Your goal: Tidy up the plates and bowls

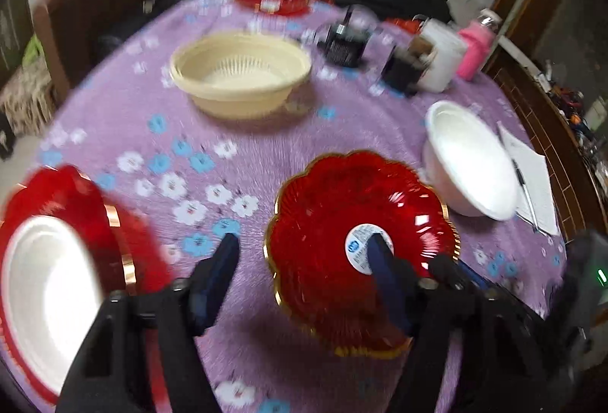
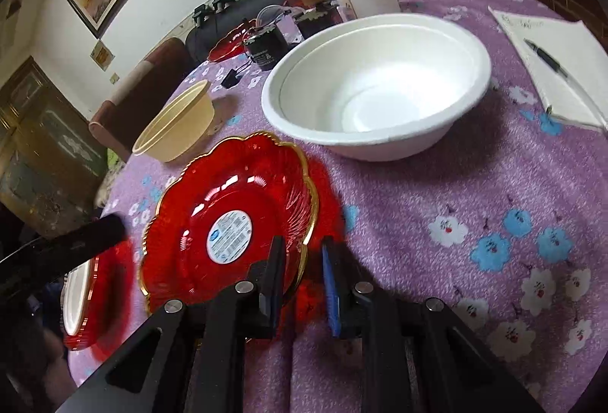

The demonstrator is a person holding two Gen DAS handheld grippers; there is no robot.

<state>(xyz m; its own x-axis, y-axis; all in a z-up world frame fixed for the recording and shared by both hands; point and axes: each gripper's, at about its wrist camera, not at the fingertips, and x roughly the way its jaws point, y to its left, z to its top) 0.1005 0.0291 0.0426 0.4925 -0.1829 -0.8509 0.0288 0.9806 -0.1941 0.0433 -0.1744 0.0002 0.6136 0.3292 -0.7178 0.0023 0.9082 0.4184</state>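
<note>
Red scalloped gold-rimmed glass plate (image 2: 228,219): right gripper (image 2: 302,253) fingers straddle its near rim, not clamped. Left gripper (image 1: 304,249) spread, empty. Next: pinch, lift.

Even, soft daylight fills the room. Left wrist view: motion blur smears the whole scene, worst at the near-left white plate (image 1: 45,299), which is blown out by glare. Right wrist view: sharper; the white bowl (image 2: 376,86) casts a soft shadow to its right on the purple cloth (image 2: 494,223), and small highlights glint on the red plate (image 2: 228,219). Fisheye distortion bends the far walls, and both frames darken to black at the corners.
</note>
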